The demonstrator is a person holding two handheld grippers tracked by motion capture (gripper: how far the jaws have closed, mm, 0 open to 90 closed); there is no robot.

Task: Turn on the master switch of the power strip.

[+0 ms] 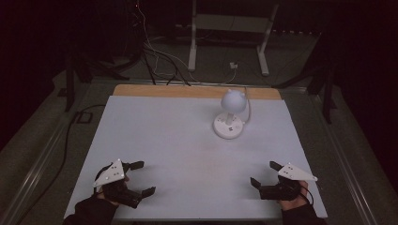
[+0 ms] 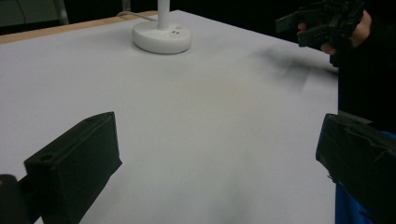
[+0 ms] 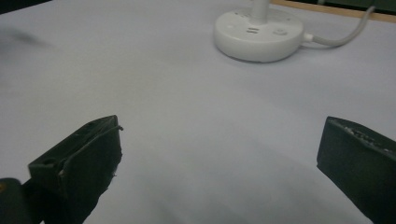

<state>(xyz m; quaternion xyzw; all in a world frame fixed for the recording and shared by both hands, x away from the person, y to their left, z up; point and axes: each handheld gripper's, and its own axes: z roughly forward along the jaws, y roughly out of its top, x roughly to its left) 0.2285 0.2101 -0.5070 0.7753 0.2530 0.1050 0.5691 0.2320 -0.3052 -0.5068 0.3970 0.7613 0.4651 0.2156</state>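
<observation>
Dark floor is spreading all around the white table (image 1: 187, 140), and a wooden strip is showing along the table's far edge. Black cables are lying on the floor behind it, near a white metal frame (image 1: 230, 28).

Starting to the left of the lamp and much nearer the person, the left gripper (image 1: 140, 178) is sitting low over the table's near edge. A hand (image 1: 110, 190) in a dark sleeve is holding it. Its two black jaws are standing wide apart, and nothing is lying between them. In the left gripper view the jaws are framing bare white table, with the lamp's base (image 2: 162, 36) far ahead.

The small white lamp (image 1: 231, 115) is standing upright toward the far side of the table, a bit right of the middle. Its round head is sitting on a thin neck above a flat round base, and a white cord (image 3: 343, 37) is running off from the base.

To the right of the lamp and close to the person, the right gripper (image 1: 265, 174) is resting low too. Its jaws are also spread wide with nothing in them. Both grippers are staying well apart from the lamp.
</observation>
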